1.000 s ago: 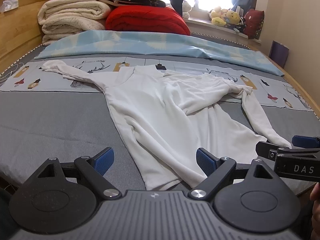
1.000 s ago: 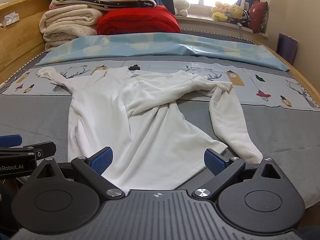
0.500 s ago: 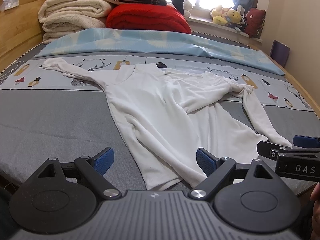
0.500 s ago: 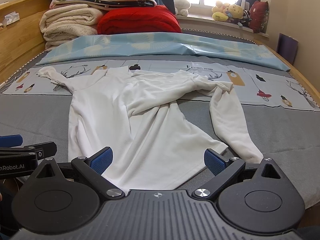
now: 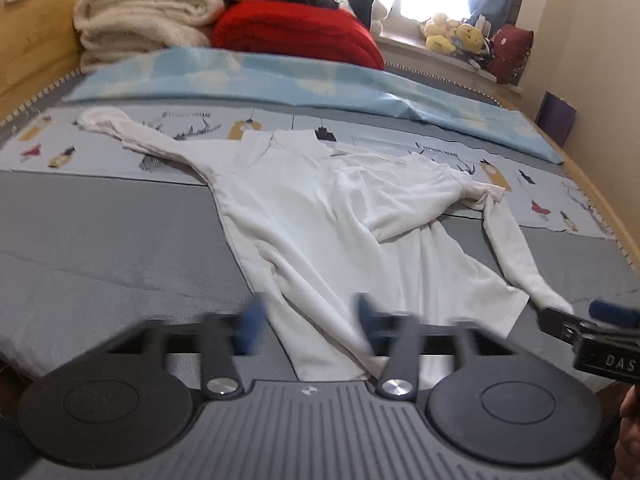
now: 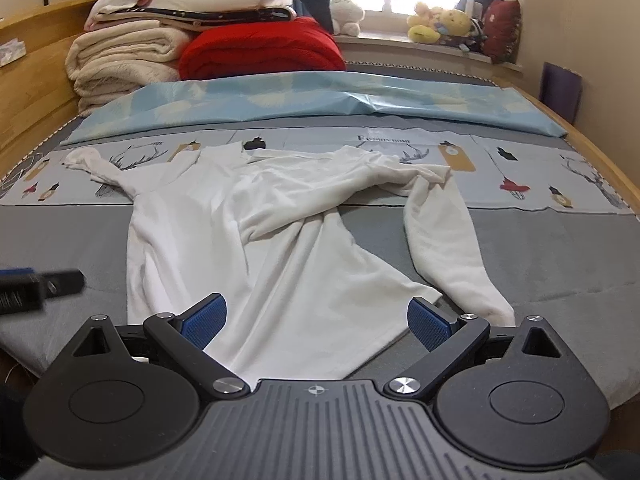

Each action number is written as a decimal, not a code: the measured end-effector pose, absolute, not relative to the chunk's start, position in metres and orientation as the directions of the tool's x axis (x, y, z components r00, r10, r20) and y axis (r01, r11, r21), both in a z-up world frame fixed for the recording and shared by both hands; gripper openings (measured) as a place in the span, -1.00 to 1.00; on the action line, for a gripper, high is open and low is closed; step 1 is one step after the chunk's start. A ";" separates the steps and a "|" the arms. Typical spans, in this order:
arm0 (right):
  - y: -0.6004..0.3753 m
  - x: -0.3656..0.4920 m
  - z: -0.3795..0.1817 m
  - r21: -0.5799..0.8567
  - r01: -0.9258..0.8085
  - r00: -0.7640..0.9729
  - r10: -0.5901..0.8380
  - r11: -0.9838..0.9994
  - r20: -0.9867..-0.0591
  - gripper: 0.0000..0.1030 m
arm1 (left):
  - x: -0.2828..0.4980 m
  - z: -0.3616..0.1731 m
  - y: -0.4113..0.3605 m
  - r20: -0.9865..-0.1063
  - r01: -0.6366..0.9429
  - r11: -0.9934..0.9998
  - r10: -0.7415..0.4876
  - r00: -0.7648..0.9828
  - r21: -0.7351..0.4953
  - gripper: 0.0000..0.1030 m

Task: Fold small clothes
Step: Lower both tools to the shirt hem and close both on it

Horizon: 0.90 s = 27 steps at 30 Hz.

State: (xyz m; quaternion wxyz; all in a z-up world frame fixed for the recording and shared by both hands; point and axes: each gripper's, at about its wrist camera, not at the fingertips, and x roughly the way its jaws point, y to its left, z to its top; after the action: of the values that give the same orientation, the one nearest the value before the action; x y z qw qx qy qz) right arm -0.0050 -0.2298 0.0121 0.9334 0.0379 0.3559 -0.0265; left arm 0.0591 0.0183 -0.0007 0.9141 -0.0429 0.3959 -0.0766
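A white long-sleeved shirt (image 5: 320,220) (image 6: 300,248) lies spread and wrinkled on the grey bed cover, collar toward the far side. One sleeve stretches to the far left, the other bends down at the right. My left gripper (image 5: 310,320) hovers at the shirt's near left hem with its jaws closing. They look blurred, the hem cloth lies in the gap between them, and the pads stand apart from it. My right gripper (image 6: 316,320) stands open wide over the near right hem, gripping nothing. It also shows at the right edge of the left wrist view.
Folded cream blankets (image 6: 120,60) and a red quilt (image 6: 260,52) are piled at the head of the bed behind a light blue sheet (image 6: 320,96). Plush toys (image 6: 440,24) sit on the window sill. Wooden bed rails (image 6: 600,152) run along both sides.
The left gripper's jaws have drawn much closer together and it has shifted forward over the hem. The right gripper has stayed where it was, still wide.
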 end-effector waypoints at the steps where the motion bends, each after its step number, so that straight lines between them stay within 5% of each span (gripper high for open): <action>1: -0.235 -0.004 0.015 0.062 0.076 0.748 -0.016 0.995 -0.664 0.62 | 0.067 0.002 0.025 -0.723 0.114 0.982 -0.189 0.664 -0.152 -0.67; 4: -0.254 0.006 0.033 0.074 0.054 0.765 0.006 0.996 -0.644 -0.20 | 0.098 0.004 0.039 -0.770 0.163 0.974 -0.224 0.598 -0.157 -0.70; 5: -0.262 0.010 0.040 0.082 0.051 0.787 0.011 0.995 -0.617 -0.25 | 0.110 0.002 0.041 -0.795 0.190 0.970 -0.233 0.560 -0.151 -0.70; 10: -0.301 0.050 0.050 -0.003 0.082 0.786 -0.067 0.997 -0.614 -0.20 | 0.151 -0.029 0.050 -0.860 0.218 0.967 -0.220 0.461 -0.130 -0.70; 19: -0.327 0.123 -0.050 -0.030 0.108 0.517 -0.082 0.994 -0.852 -0.09 | 0.185 -0.085 0.049 -0.924 0.023 0.967 -0.251 0.287 -0.255 -0.64; 27: -0.307 0.168 -0.086 -0.063 0.032 0.470 -0.070 0.998 -0.880 0.28 | 0.212 -0.106 0.043 -0.956 -0.148 0.956 -0.226 0.189 -0.255 -0.58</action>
State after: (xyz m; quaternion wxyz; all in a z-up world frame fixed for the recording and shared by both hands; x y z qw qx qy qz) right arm 0.1679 -0.3074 -0.0862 0.8572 -0.0187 0.5139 -0.0298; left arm 0.2124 0.0428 -0.1065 0.7569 -0.1469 0.6364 -0.0257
